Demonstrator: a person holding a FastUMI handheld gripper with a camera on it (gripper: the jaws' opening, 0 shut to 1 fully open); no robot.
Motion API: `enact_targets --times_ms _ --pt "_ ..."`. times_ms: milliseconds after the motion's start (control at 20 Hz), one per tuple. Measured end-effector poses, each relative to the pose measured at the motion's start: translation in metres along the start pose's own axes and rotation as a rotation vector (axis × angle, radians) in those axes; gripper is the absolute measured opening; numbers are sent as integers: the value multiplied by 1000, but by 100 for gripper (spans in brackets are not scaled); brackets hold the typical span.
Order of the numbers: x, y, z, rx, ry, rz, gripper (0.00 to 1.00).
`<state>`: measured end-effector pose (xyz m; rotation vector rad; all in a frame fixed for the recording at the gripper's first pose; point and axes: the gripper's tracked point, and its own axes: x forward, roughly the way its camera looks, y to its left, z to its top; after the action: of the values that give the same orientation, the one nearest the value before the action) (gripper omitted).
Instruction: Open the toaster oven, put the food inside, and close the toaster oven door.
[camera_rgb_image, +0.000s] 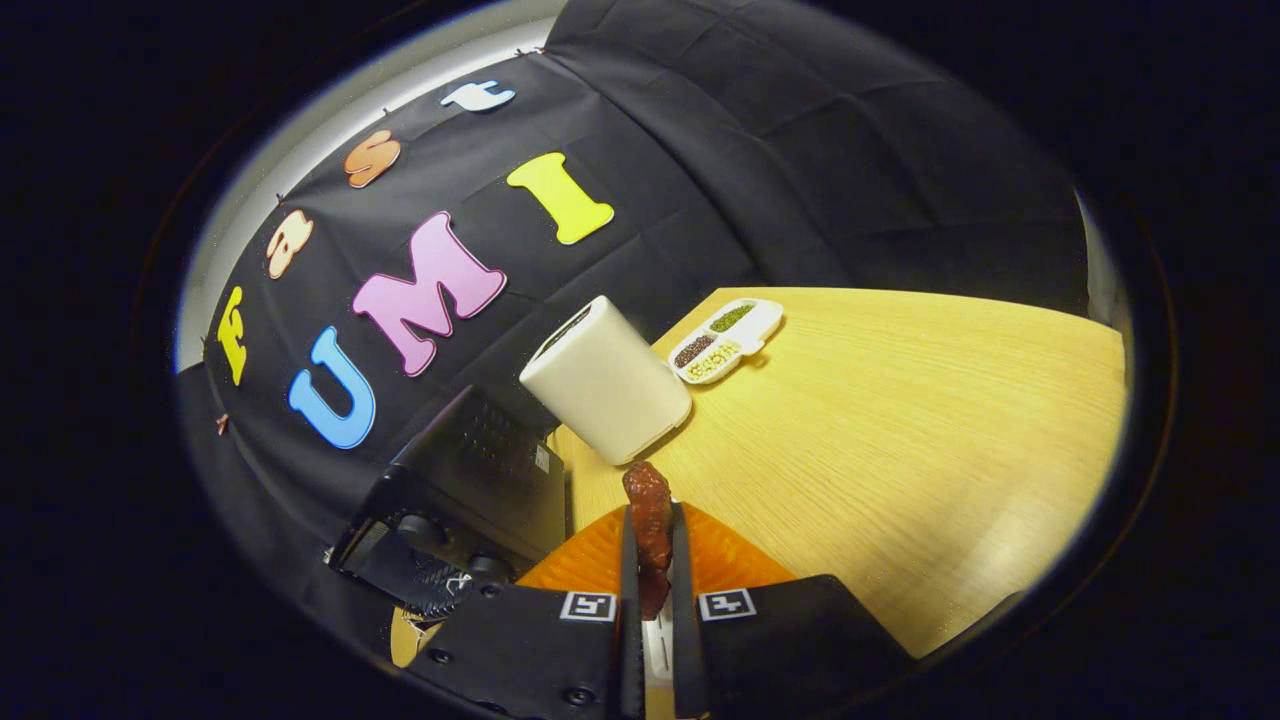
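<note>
Food (650, 520), a dark reddish piece, sits pinched between both fingers of the hand-held gripper (652, 515), above an orange plate (590, 560). Carrying step, seemingly; next it must swing left-forward to the toaster oven (470, 480), whose door looks open.

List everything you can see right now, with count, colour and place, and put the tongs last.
food piece: one, reddish brown, pinched between the fingers, sticking out past their tips.
plate: one, orange, on the table under the fingers.
toaster oven: one, black, beside the fingers at the table edge; door appears open.
toaster: one, cream, beyond the fingers, next to the oven.
divided tray: one, white, holding dark, green and pale grains, behind the toaster.
table: one, light wood.
tongs: one, shut on the food piece.
</note>
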<state>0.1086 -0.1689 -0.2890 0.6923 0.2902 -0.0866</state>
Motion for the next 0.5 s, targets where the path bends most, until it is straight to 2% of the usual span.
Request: enact_targets --times_ms 250,500 --pt "-7 21 14 42 -37 15 15" --pt "-43 59 38 47 -112 13 15"
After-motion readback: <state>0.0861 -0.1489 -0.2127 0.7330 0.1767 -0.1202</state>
